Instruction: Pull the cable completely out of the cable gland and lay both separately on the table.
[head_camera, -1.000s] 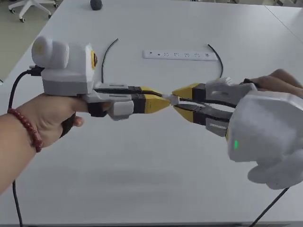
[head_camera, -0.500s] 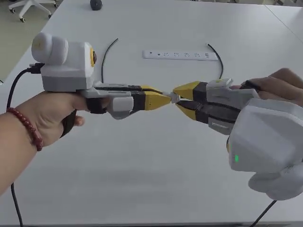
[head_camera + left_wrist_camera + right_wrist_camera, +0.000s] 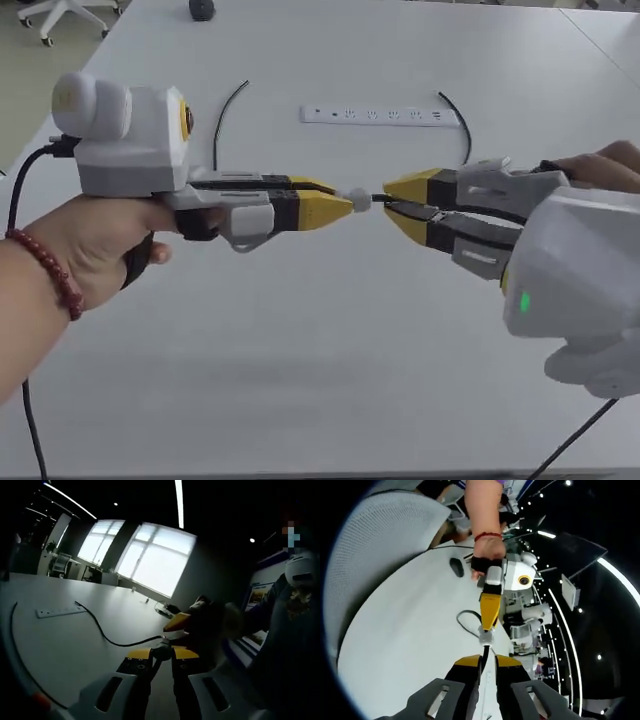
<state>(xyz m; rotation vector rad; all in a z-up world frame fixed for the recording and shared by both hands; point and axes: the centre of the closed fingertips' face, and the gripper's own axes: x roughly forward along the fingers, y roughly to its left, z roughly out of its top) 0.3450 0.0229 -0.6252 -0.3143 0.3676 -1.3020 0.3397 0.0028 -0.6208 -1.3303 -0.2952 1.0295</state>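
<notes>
Above the middle of the white table (image 3: 330,330), the two grippers meet tip to tip. My left gripper (image 3: 350,203) comes in from the left with its yellow jaws shut on the small white cable gland (image 3: 359,199). In the left gripper view the gland (image 3: 161,651) sits between the tips of my left gripper (image 3: 161,653). My right gripper (image 3: 391,206) comes in from the right, shut on the thin black cable (image 3: 379,199). A short stretch of cable shows between the gland and the right jaws. In the right gripper view the cable (image 3: 484,652) runs up from my right gripper (image 3: 485,661) into the gland (image 3: 486,635).
A white power strip (image 3: 380,116) lies at the back of the table, with its black lead (image 3: 462,128) curving to the right. A loose black wire (image 3: 224,115) lies back left. A dark round object (image 3: 203,9) sits at the far edge. An office chair (image 3: 60,15) stands beyond the table.
The grippers have drawn apart: the right one went right, the left one slightly left. A short length of black cable now shows between the gland and the right jaws.
</notes>
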